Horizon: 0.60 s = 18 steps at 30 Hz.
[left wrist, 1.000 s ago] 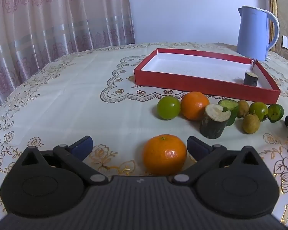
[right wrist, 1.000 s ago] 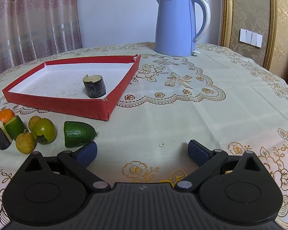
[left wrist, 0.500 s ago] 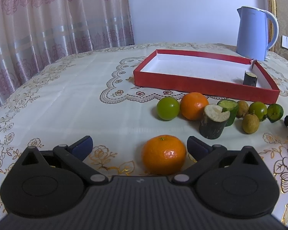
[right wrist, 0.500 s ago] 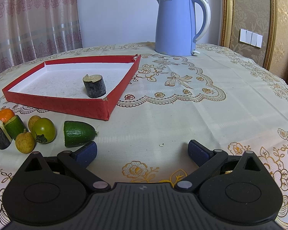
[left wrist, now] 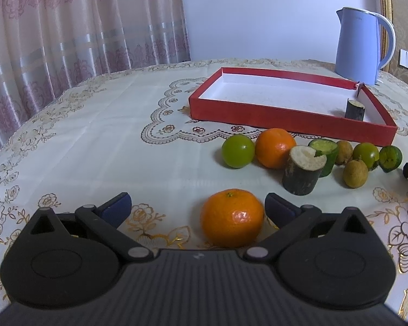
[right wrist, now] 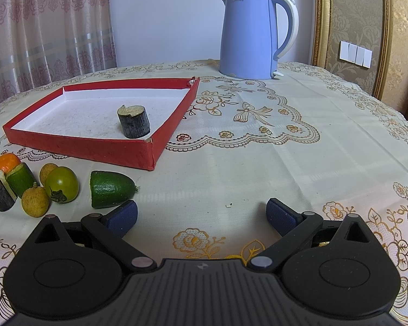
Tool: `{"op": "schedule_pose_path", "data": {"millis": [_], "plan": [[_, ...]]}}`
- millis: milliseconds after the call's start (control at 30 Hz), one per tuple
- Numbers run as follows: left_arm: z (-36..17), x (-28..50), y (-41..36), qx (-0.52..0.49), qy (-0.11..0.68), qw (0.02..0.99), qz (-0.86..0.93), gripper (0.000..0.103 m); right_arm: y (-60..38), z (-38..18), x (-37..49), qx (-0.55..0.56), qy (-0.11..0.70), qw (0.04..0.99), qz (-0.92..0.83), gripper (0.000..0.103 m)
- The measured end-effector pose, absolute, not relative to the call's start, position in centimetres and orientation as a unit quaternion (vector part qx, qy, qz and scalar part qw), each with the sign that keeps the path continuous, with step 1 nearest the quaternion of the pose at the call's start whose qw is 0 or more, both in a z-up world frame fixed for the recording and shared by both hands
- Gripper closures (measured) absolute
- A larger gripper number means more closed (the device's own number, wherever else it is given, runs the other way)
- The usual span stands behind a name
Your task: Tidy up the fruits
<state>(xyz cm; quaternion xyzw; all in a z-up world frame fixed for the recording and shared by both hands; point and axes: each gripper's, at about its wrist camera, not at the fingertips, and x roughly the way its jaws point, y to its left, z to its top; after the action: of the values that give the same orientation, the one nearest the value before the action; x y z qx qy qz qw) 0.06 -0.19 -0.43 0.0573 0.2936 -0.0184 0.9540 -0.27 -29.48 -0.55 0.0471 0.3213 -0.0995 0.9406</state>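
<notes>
On a round table covered with a cream embroidered cloth, a shallow red tray (left wrist: 291, 121) serves as the landmark. Inside the tray, against its right wall, one dark stub of cane (right wrist: 134, 121) stands upright. Every other fruit lies on the cloth in front of the tray's near wall.

Nearest the left claw (left wrist: 196, 207) is an orange (left wrist: 232, 218), well in front of the tray and apart from the rest. The left claw is spread wide and grips nothing. The orange sits between its two blue pads, close to the right-hand pad (left wrist: 278, 206) and with clear space on the other side. Being round, the orange has no long axis to line up with. A small sideways shift to centre it looks like the only correction needed before closing.

The right claw (right wrist: 201, 214) is also wide open and empty, over bare cloth in front of the tray's right corner. A green fruit cut flat at one end (right wrist: 111, 189) lies just beside its left pad, long axis running left to right.

For the orange, the left hand is plainly nearer.

Behind the tray stands a blue kettle (right wrist: 251, 35). Its faint logo appears to read "Midea".
</notes>
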Motion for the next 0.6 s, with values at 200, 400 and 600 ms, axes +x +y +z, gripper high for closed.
{"op": "schedule_pose_path", "data": {"millis": [200, 400, 600], "plan": [[-0.3, 0.0, -0.1, 0.056, 0.292, 0.954, -0.023, 0.000, -29.6, -0.4, -0.7, 0.050, 0.315, 0.943, -0.097, 0.001], [-0.5, 0.2, 0.3, 0.049, 0.296, 0.954, -0.022, 0.000, -29.0, -0.3, -1.7, 0.038, 0.308, 0.946, -0.096, 0.001], [-0.6, 0.3, 0.4, 0.048, 0.298, 0.953, -0.024, 0.000, -29.0, -0.2, -1.6, 0.040, 0.311, 0.945, -0.098, 0.001]]}}
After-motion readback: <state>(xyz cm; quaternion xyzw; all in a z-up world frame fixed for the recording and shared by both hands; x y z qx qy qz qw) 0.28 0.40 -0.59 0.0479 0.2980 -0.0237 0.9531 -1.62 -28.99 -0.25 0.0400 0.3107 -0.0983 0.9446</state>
